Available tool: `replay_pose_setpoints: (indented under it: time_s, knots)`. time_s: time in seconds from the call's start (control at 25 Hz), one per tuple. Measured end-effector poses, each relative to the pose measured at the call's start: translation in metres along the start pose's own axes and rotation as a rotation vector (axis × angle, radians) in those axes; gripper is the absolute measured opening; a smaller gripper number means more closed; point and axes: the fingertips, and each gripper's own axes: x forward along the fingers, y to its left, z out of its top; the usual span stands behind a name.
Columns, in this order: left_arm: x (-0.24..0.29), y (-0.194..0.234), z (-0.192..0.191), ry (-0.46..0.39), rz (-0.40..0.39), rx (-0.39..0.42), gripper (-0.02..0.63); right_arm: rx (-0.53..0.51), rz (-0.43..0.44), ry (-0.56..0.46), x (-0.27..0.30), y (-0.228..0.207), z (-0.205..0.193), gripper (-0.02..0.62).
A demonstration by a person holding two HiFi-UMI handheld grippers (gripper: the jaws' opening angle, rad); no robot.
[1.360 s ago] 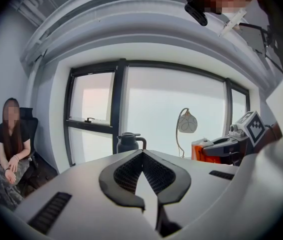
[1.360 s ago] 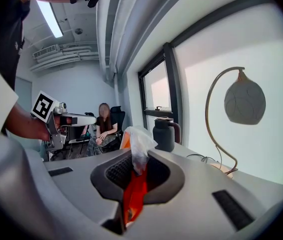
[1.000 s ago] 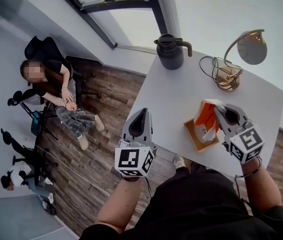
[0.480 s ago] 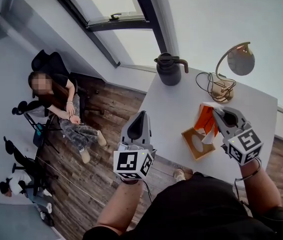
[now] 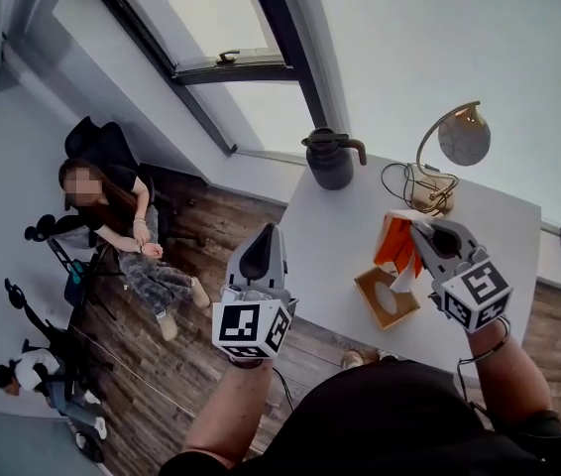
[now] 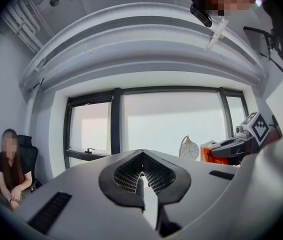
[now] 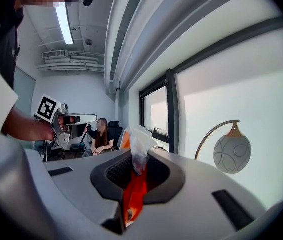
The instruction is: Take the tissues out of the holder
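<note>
Since the film on top is thin, right gripper (image 5: 419, 232): jaws nearly together, pinching the tissue pack (image 5: 399, 249) by its clear plastic top. A narrow bite is all it takes.
Tissue pack: orange and white, hanging from that pinch near the desk's (image 5: 340, 236) near edge, just above the holder (image 5: 372, 288). Its lower corner looks free of the wood, though I cannot rule out a brush.
Holder: a flat wooden box with an oval opening, lying at the desk's near edge. I see nothing of the pack inside the opening.
Left gripper (image 5: 264, 236): jaws together on nothing, held out past the desk's left edge over the floor (image 5: 211, 226). I judge it is kept there to stay out of the lift, since the holder lies flat with nothing bracing it.
Jug (image 5: 330, 162): dark, at the far left corner.
Lamp (image 5: 437, 167): at the far edge. Like the jug, it is well apart from the holder, so nothing crowds the work.
Stage: by my reading the pack is out, or all but out; what remains is carrying it aside and setting it down.
Risk: the grip is on slack film, so a sharp move could swing the pack or let it slip.
</note>
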Motion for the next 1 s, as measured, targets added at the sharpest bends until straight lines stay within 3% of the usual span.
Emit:
replay_pose_setpoints:
  time_s: [0.44,1.0]
  knots:
    - [0.008,0.019,-0.009,0.026,0.013,0.004,0.005,-0.012,0.028,0.000,0.022,0.000,0.005,0.021]
    - [0.016,0.020,-0.004,0.004,-0.012,0.009,0.005,-0.039,-0.001,-0.012,0.025,0.000,0.008,0.020]
